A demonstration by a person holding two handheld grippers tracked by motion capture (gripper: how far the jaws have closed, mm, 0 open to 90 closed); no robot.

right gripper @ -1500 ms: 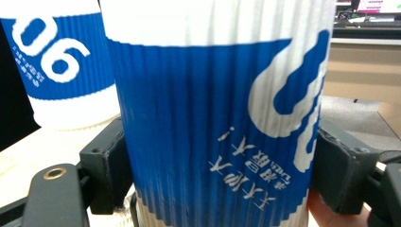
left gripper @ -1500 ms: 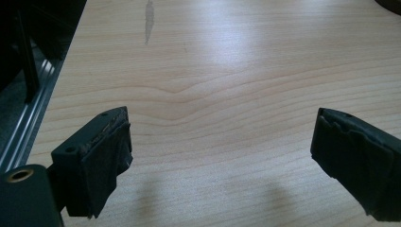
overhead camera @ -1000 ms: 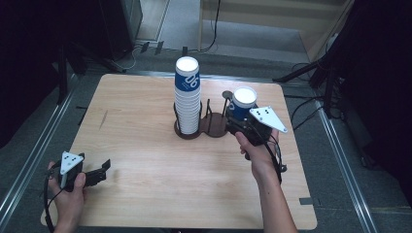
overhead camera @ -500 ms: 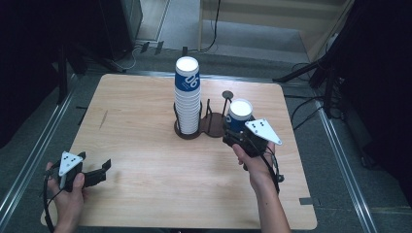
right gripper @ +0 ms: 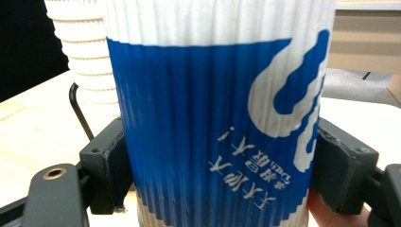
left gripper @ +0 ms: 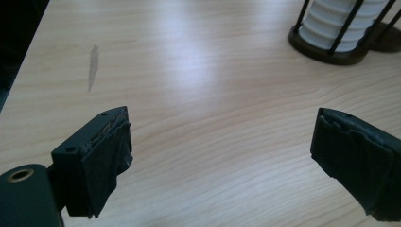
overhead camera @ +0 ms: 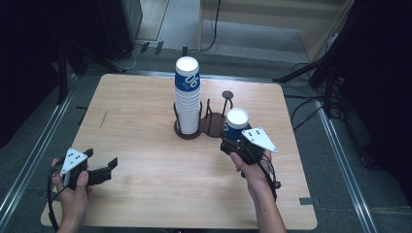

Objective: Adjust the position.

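- Nearest the person, the left gripper rests low at the table's near left corner, held in the left hand. Its jaws stand spread with nothing between them; the left gripper view looks out between them over bare wood toward the holder's base.
- The right hand holds the right gripper over the right half of the table. Its jaws pinch a single cup, blue-banded with a white rim, one pad on each side of the ribbed wall, as the right gripper view shows close up. The cup is upside down, judging by its inverted print.
- The cup sits just right of and in front of the wire holder. I cannot tell whether its bottom edge touches the table or hangs just above it.
- Farther back, near the table's middle, the stack of like cups stands upright in the holder's left cage. The holder's right half, with a thin post topped by a small disc, looks empty.
- Step in hand, as I judge it: one cup is gripped apart from the stack and is being placed, either onto the table or toward the holder's free side.
- Next move: keep the cup level and the squeeze light, since the paper wall can buckle. Bring it squarely down to its spot, then spread the jaws and draw back without brushing the holder or tipping the tall stack.
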